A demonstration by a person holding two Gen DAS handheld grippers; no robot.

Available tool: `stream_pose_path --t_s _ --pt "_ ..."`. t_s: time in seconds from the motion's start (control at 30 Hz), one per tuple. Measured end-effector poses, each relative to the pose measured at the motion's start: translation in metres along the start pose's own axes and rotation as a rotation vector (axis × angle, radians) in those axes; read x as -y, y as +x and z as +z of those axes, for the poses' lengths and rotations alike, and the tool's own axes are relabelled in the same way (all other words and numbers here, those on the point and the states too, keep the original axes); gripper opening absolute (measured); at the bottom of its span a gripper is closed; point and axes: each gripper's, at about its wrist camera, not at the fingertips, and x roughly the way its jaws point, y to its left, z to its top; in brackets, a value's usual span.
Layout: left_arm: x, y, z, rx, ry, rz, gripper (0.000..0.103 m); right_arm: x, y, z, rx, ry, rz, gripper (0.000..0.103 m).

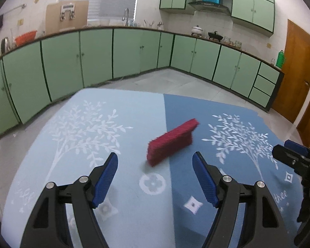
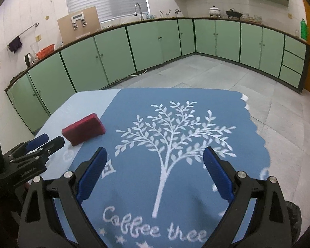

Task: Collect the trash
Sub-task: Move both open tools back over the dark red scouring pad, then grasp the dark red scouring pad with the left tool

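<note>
A dark red scouring sponge (image 1: 171,141) lies on the table where the light blue and dark blue halves of the cloth (image 1: 113,136) meet. My left gripper (image 1: 155,159) hovers just short of it, open, with nothing between its blue pads. In the right wrist view the same sponge (image 2: 83,129) sits at the left, and the left gripper (image 2: 49,141) shows beside it. My right gripper (image 2: 155,155) is open over the white tree print on the dark blue cloth (image 2: 175,186), well right of the sponge. Its tip (image 1: 289,150) shows at the right edge of the left wrist view.
Green base cabinets (image 1: 134,51) run around the room under a counter with a sink tap (image 1: 126,16), pots (image 1: 197,30) and an orange basket (image 1: 25,37). A wooden door (image 1: 295,72) stands at the right. Grey tiled floor (image 2: 217,72) lies beyond the table's far edge.
</note>
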Motion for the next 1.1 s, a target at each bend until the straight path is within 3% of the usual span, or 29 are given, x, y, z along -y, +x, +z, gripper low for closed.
stream_pose_path --t_s 0.17,0.57,0.77,0.8,0.83,0.97,1.1 --pt "-0.005 0.019 0.009 -0.034 -0.031 -0.047 0.073 0.0 0.02 0.006 -0.016 0.005 -0.002 0.091" --pt "0.007 0.057 0.023 -0.129 0.002 -0.09 0.071 0.011 0.044 0.016 -0.034 0.008 -0.008 0.091" --pt "0.016 0.058 0.021 -0.133 0.035 -0.098 0.045 0.013 0.044 0.016 -0.032 0.007 -0.006 0.091" --pt "0.016 0.055 0.021 -0.123 0.031 -0.102 0.031 0.013 0.042 0.015 -0.031 0.006 -0.005 0.091" --pt "0.016 0.053 0.021 -0.119 0.025 -0.112 0.026 0.013 0.041 0.015 -0.031 0.005 -0.003 0.091" --pt "0.021 0.038 0.018 -0.093 0.019 -0.126 0.014 0.01 0.032 0.016 -0.025 -0.001 0.004 0.091" --pt "0.029 0.017 0.017 -0.057 0.004 -0.133 0.012 0.007 0.018 0.016 -0.009 -0.001 0.016 0.091"
